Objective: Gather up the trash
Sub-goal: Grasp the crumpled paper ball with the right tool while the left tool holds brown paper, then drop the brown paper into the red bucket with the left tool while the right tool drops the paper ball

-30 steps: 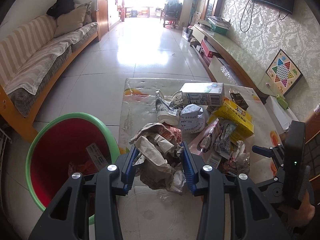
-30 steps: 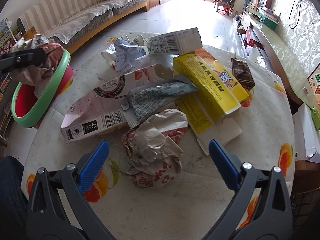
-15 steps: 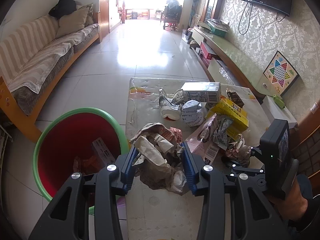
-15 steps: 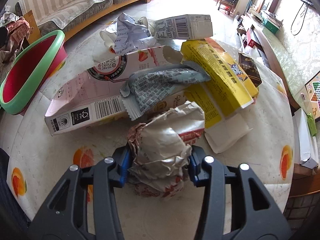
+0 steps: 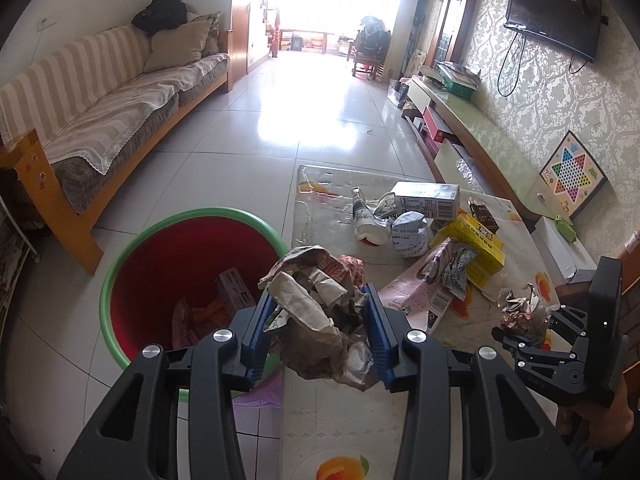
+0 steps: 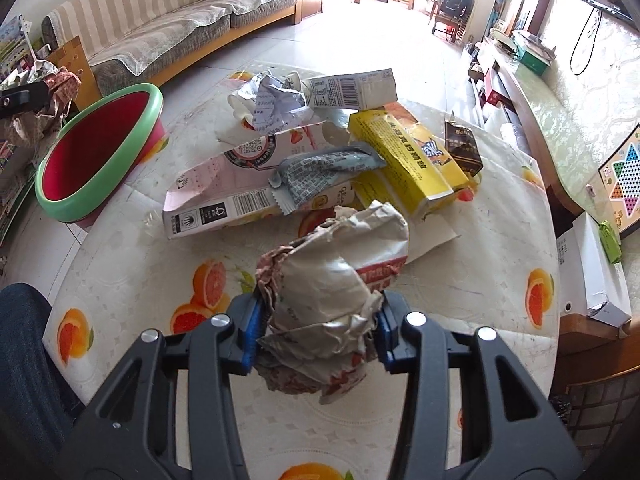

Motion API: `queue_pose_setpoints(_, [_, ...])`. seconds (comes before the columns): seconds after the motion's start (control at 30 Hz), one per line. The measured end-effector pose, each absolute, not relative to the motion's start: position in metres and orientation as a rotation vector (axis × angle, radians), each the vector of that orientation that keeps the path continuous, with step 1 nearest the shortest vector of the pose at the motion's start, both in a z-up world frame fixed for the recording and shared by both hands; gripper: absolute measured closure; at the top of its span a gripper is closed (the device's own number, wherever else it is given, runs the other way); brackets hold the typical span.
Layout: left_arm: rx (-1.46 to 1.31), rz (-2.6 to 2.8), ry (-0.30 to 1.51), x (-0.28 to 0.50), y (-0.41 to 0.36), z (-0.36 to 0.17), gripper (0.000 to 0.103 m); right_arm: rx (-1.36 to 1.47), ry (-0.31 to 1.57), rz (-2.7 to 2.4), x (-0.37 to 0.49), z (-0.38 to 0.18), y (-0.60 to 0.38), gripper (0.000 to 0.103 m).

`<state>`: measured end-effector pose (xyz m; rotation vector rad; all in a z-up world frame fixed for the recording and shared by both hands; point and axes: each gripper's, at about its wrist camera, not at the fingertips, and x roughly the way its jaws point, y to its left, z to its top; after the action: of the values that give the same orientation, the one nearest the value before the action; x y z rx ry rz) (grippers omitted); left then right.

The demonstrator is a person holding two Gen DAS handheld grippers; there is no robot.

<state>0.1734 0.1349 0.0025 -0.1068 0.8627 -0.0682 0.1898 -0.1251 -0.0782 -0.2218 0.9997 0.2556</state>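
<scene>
My left gripper [image 5: 316,338] is shut on a crumpled brown paper wad [image 5: 318,308], held at the table's left edge beside the red bin with a green rim [image 5: 120,276]. The bin holds some wrappers [image 5: 234,286]. My right gripper [image 6: 316,330] is shut on a crumpled white and red paper wrapper [image 6: 340,284], lifted above the table [image 6: 132,276]. In the left wrist view the right gripper [image 5: 520,326] shows at the right with its wrapper [image 5: 522,308]. In the right wrist view the left gripper's wad [image 6: 52,92] hangs past the bin [image 6: 96,200].
On the table lie a pink and white carton [image 6: 236,184], a yellow box [image 6: 404,156], a grey foil packet [image 6: 320,172], a white carton [image 6: 352,88], crumpled printed paper [image 6: 276,104] and a dark packet [image 6: 462,148]. A sofa [image 5: 100,112] stands left, a low cabinet [image 5: 480,136] right.
The right gripper closed on the white and red wrapper and lifted it off the table. The left gripper, still holding its wad, moved left and up toward the bin.
</scene>
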Motion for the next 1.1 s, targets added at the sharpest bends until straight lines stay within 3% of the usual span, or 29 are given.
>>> queue_pose_setpoints(1.0, [-0.191,0.113,0.905,0.212,0.247,-0.028,0.055,-0.261,0.907,0.436,0.196,-0.019,-0.014,0.060])
queue_pose_setpoints(1.07, [-0.194,0.117,0.909,0.212,0.252,-0.030,0.052,-0.267,0.905,0.451,0.199,-0.018,-0.003,0.060])
queue_pose_setpoints(1.1, [-0.193,0.125,0.908,0.211,0.255,-0.031,0.040,-0.268,0.903,0.460,0.201,-0.018,0.003,0.060])
